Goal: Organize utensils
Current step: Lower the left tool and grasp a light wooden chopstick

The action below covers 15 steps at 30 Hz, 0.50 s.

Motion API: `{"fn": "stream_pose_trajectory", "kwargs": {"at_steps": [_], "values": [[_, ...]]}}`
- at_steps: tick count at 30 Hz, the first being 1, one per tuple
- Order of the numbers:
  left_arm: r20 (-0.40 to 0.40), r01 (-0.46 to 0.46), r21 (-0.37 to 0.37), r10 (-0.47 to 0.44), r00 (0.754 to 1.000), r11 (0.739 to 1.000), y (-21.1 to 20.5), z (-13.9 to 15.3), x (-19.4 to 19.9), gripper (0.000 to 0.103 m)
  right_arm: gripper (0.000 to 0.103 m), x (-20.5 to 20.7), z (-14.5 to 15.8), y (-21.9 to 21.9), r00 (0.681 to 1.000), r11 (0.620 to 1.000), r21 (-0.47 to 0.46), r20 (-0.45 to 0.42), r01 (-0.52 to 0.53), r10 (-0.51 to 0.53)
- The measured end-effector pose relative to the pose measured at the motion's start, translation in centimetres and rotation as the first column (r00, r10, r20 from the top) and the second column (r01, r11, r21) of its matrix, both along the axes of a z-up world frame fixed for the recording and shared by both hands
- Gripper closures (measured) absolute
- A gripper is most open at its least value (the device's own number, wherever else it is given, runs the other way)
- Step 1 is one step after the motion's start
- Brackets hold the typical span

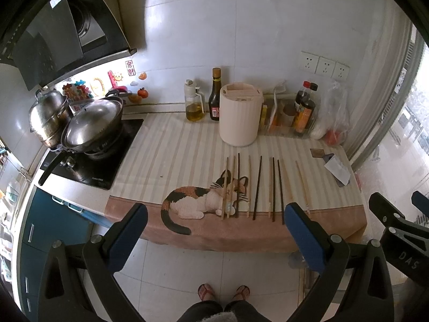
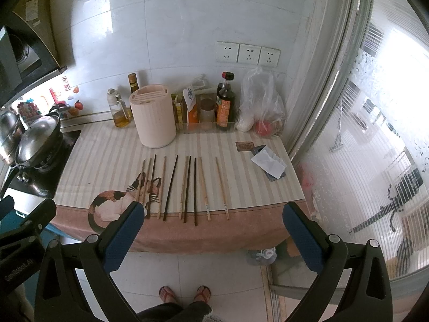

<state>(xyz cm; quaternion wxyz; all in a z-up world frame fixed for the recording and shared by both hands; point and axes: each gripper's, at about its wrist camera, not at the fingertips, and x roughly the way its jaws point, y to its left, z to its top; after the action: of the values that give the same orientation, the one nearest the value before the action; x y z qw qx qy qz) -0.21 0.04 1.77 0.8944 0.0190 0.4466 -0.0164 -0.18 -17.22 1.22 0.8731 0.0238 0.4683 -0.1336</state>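
Several chopsticks point(image 1: 257, 187), some dark and some pale wood, lie side by side on a striped cat-print mat point(image 1: 174, 155). They also show in the right wrist view point(image 2: 185, 187). A cream cylindrical utensil holder point(image 1: 239, 114) with slots on top stands upright behind them; it also shows in the right wrist view point(image 2: 154, 116). My left gripper point(image 1: 215, 220) is open and empty, held in front of the counter edge, short of the chopsticks. My right gripper point(image 2: 213, 218) is open and empty, also in front of the counter edge.
A stove point(image 1: 93, 161) with a lidded wok point(image 1: 92, 126) and a steel pot point(image 1: 49, 115) sits at the left. Oil and sauce bottles point(image 1: 215, 94), jars and a plastic bag point(image 2: 258, 102) line the back wall. A phone with paper point(image 2: 270, 163) lies at the right. A window point(image 2: 375, 134) is at the right.
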Motion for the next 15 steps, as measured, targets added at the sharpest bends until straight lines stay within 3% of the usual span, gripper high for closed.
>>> {"fn": "stream_pose_trajectory", "kwargs": {"at_steps": [9,15], "values": [[0.033,-0.021,0.019,0.021,0.999,1.0,-0.9,0.7,0.5,0.0,0.0,0.3,0.4,-0.2,1.0,1.0,0.009,0.012,0.008,-0.008],[0.099,-0.09,0.054,0.084,0.992,0.994,-1.8,-1.3,3.8,0.0,0.0,2.8,-0.1,-1.6,0.996,0.999,0.035,0.089,0.004,-0.007]]}}
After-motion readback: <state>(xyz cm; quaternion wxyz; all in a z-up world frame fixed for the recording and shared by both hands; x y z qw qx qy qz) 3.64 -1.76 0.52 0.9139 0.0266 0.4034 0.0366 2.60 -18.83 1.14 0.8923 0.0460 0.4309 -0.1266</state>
